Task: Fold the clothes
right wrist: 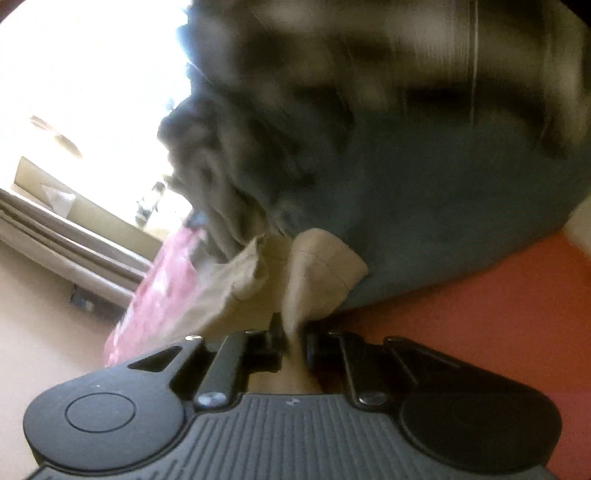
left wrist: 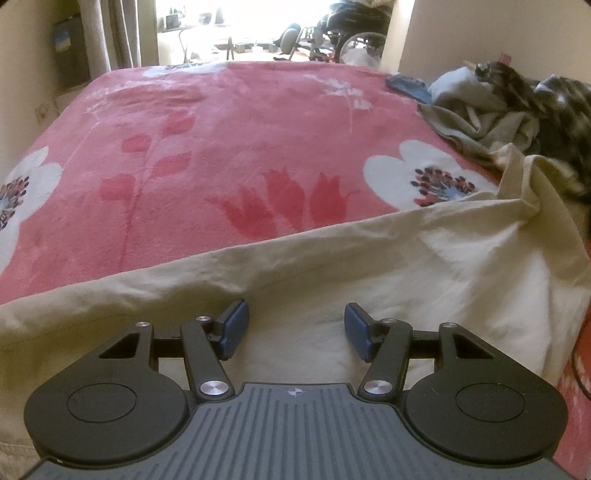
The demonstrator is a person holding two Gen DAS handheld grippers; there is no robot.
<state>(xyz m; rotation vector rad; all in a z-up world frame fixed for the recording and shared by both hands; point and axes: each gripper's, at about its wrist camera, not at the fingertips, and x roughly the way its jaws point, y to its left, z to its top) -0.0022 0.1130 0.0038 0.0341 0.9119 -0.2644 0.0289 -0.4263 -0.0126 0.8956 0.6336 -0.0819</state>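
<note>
A cream garment (left wrist: 424,266) lies spread across the near part of the bed, its far edge running up to a bunched corner at the right. My left gripper (left wrist: 295,326) hangs just over this cloth with its blue pads (left wrist: 236,328) apart and nothing between them. In the tilted, blurred right wrist view, my right gripper (right wrist: 294,338) is shut on a fold of the same cream garment (right wrist: 314,273), which rises out of its jaws. A dark blue-grey bundle of cloth (right wrist: 424,206) fills the view just beyond that fold.
A pink floral blanket (left wrist: 203,147) covers the bed. A heap of grey, dark patterned and blue clothes (left wrist: 517,107) lies at the bed's far right. Curtains (left wrist: 107,33) and a bright doorway with clutter stand beyond the far edge.
</note>
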